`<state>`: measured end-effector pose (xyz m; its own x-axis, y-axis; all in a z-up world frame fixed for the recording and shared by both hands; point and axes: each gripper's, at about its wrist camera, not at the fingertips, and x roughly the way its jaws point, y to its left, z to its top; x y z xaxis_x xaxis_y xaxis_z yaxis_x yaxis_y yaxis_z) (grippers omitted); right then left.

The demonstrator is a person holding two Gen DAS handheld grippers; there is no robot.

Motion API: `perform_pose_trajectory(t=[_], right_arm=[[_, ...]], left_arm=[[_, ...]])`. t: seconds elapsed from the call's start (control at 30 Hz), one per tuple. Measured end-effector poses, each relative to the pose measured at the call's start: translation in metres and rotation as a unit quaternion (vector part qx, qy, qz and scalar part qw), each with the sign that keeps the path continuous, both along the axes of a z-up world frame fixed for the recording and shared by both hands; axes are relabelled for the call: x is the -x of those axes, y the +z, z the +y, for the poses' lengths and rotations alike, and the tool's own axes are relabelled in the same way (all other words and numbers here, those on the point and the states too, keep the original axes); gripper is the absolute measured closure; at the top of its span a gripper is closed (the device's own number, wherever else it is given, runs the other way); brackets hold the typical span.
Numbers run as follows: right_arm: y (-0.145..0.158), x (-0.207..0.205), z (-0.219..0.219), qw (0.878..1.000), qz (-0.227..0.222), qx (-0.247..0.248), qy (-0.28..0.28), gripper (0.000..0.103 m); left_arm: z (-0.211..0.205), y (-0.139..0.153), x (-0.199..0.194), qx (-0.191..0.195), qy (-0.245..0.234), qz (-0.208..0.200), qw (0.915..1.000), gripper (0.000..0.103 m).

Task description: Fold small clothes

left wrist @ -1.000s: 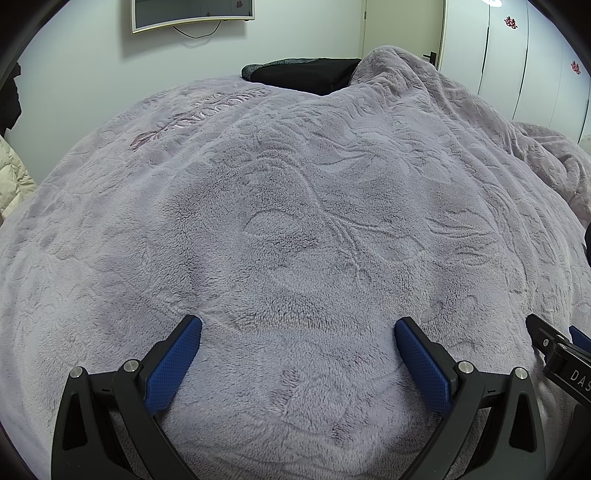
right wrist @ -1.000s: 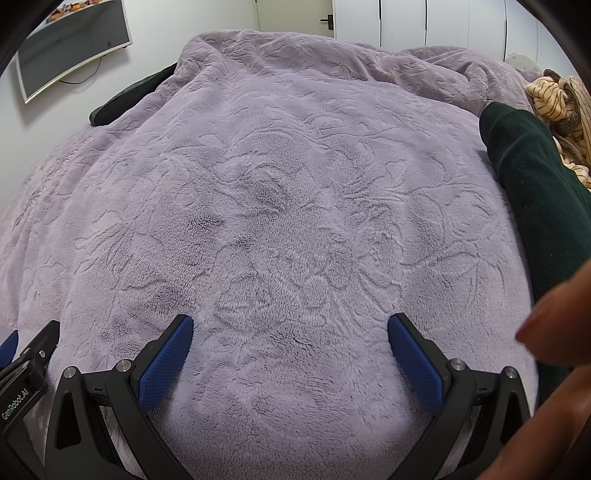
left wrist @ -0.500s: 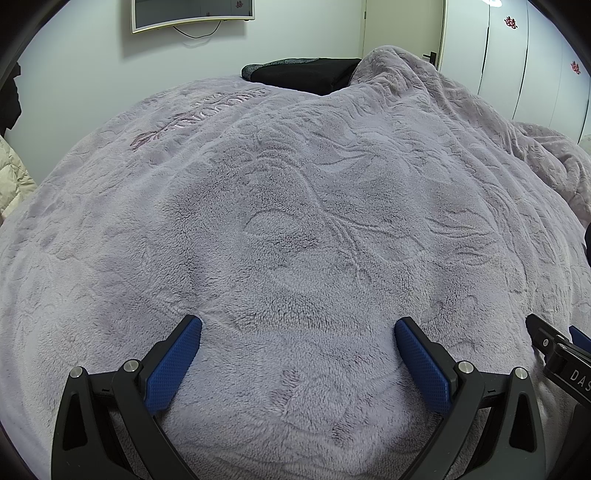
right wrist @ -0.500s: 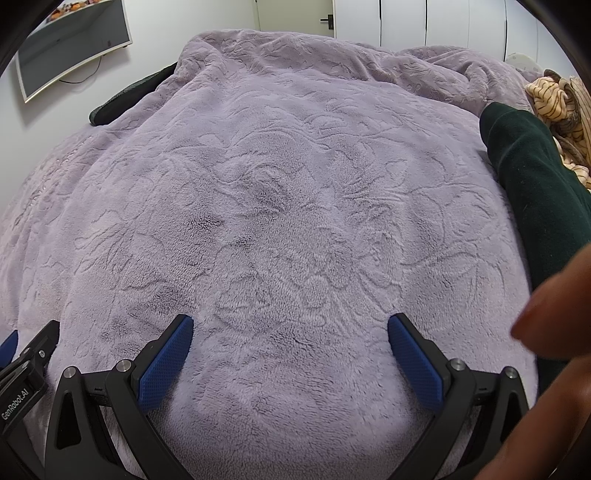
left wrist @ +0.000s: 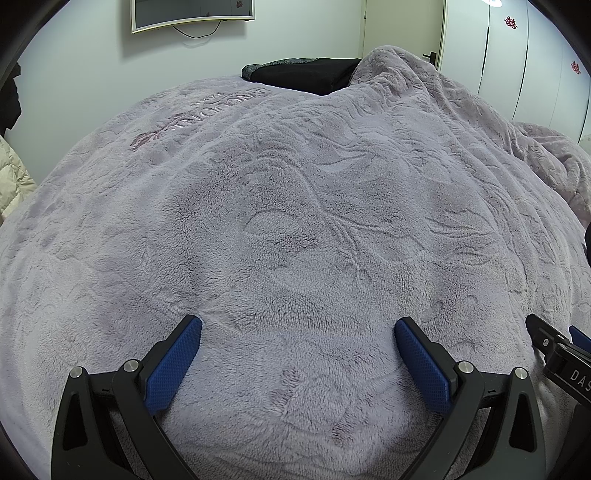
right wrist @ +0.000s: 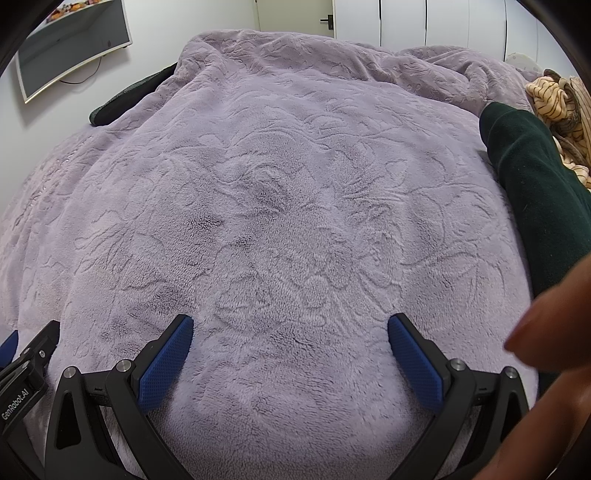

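Lavender fleece blanket (left wrist: 295, 221), embossed with leaves, covers the whole bed and carries everything in view; a wall screen (left wrist: 192, 14) hangs beyond its far edge and white wardrobe doors (left wrist: 517, 55) stand past its right side. Over the last second almost nothing has changed: neither camera has shifted, and only the blurred fingertip (right wrist: 543, 328) at the right edge of the right wrist view has crept slightly, so folding has evidently not begun.

Off the blanket's left edge a cream quilted jacket (left wrist: 11, 173) shows. A black item (left wrist: 306, 74) lies at the far edge, partly under the blanket. The left gripper (left wrist: 297, 354) rests low over the near edge with its jaws wide and nothing between the blue pads (left wrist: 173, 362). Just beside it, the right gripper (right wrist: 290, 352) sits likewise, jaws wide and empty.

The likely clothes lie at the blanket's right edge: a dark green garment (right wrist: 535, 192), with a tan striped garment (right wrist: 557, 99) bunched behind it. The right gripper probably has to reach there first.
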<state>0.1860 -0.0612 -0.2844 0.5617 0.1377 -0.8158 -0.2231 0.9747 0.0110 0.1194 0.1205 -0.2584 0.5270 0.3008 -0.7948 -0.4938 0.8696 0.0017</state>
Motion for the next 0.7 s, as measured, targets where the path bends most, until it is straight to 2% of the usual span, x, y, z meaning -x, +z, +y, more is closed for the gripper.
perform_pose_trajectory(t=[0.7], right_arm=[[-0.0016,-0.0009,-0.0017,1.000,0.000,-0.005,0.000,0.000]], left_arm=[[0.0001,0.0001,0.0000,0.000,0.000,0.000,1.0000,0.000]])
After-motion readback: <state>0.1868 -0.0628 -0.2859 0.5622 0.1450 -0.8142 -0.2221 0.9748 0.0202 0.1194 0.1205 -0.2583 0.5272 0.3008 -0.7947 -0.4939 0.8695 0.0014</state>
